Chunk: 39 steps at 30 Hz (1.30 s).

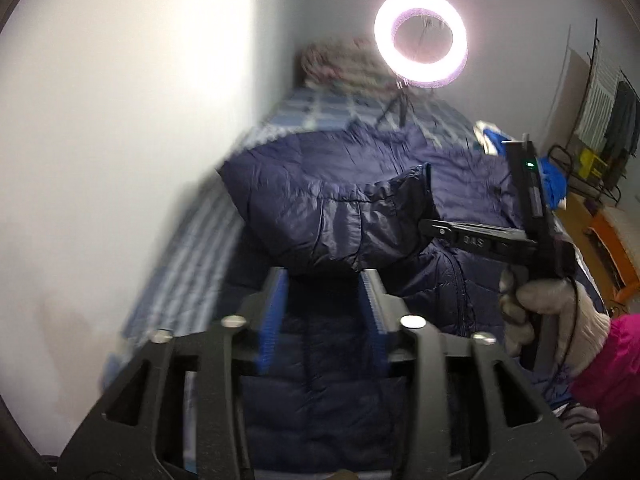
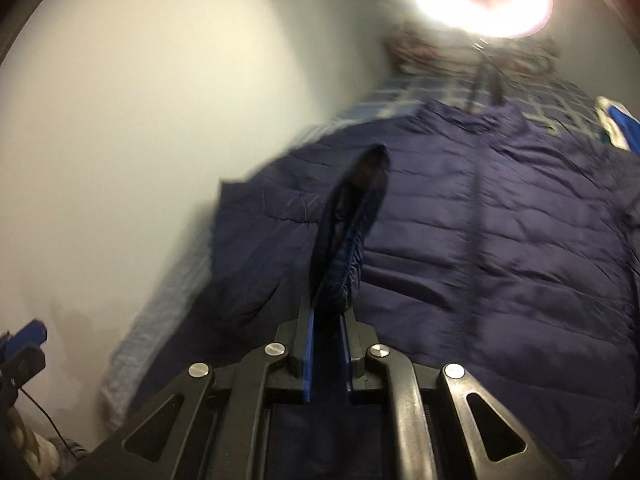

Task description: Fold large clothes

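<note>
A large navy quilted puffer jacket point(image 1: 320, 200) lies spread on a bed, zipper side up; it fills the right wrist view too point(image 2: 500, 220). My left gripper point(image 1: 326, 276) is open and empty, hovering just above the jacket's lower part. My right gripper point(image 2: 328, 312) is shut on the jacket's sleeve cuff point(image 2: 352, 232), lifting the sleeve over the jacket body. In the left wrist view the right gripper point(image 1: 426, 226) shows at the right, held by a gloved hand point(image 1: 552, 312), with the sleeve end point(image 1: 400, 208) pinched in it.
The bed has a blue checked sheet point(image 1: 328, 108) and runs along a white wall point(image 1: 120, 120) on the left. A lit ring light on a small tripod point(image 1: 420, 38) stands at the far end, by a folded blanket point(image 1: 340, 64). Blue and white cloth point(image 1: 492, 136) lies at the right edge.
</note>
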### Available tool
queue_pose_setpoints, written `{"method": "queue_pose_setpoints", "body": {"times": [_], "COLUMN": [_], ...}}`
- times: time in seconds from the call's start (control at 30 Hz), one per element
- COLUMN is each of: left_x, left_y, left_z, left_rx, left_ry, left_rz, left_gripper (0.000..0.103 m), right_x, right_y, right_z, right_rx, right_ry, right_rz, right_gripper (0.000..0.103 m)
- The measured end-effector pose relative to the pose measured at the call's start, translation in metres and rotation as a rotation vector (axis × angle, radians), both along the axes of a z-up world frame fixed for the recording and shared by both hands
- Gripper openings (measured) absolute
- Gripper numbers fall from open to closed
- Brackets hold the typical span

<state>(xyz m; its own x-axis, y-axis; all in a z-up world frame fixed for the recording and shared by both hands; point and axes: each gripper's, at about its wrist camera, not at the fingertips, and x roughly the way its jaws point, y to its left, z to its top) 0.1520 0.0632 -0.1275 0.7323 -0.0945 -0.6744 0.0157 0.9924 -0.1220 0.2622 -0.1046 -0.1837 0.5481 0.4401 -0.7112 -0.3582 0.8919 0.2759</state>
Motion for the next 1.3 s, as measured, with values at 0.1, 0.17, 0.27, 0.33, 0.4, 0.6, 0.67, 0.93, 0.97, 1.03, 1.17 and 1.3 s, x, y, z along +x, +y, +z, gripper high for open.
{"method": "queue_pose_setpoints", "body": {"times": [0.1,0.17,0.27,0.33,0.4,0.6,0.67,0.93,0.97,1.03,1.17,1.3], "left_x": [0.029,0.046,0.068,0.077,0.084,0.094,0.096,0.098,0.099,0.100,0.103,0.107], "left_y": [-0.006,-0.006,0.002,0.007,0.015,0.034,0.039,0.031,0.029,0.027,0.022,0.012], "left_z": [-0.022,-0.039,-0.065,-0.076,-0.081,-0.085,-0.085,-0.082,-0.082,-0.082,-0.083,-0.083], "left_rx": [-0.012,-0.041,-0.092,-0.118,-0.128,-0.089,-0.095,-0.042,-0.028,-0.017,-0.018,-0.001], "left_ry": [0.036,0.067,0.135,0.160,0.163,0.121,0.127,0.117,0.116,0.114,0.115,0.115], "left_rz": [-0.003,0.002,0.045,0.079,0.113,0.185,0.188,0.184,0.183,0.185,0.181,0.163], "left_gripper": [0.049,0.049,0.049,0.049,0.049,0.049,0.049,0.049,0.049,0.049,0.049,0.049], "right_x": [0.015,0.023,0.042,0.053,0.068,0.114,0.119,0.128,0.133,0.144,0.158,0.169], "right_y": [-0.015,-0.018,-0.029,-0.037,-0.045,-0.041,-0.030,-0.026,-0.041,-0.073,-0.120,-0.141], "right_z": [-0.027,-0.035,-0.050,-0.053,-0.061,-0.093,-0.095,-0.034,-0.025,-0.020,-0.035,-0.059], "right_rx": [0.003,-0.010,0.001,0.039,0.099,0.150,0.142,-0.063,-0.086,-0.094,-0.154,-0.182], "right_ry": [0.052,0.070,0.082,0.087,0.129,0.298,0.302,0.029,-0.012,-0.039,-0.035,-0.010], "right_rz": [0.020,0.037,0.047,0.032,0.008,-0.073,-0.039,0.010,-0.033,-0.120,-0.262,-0.285], "right_gripper": [0.011,0.026,0.073,0.082,0.083,0.055,0.024,0.002,0.002,0.002,0.002,0.002]}}
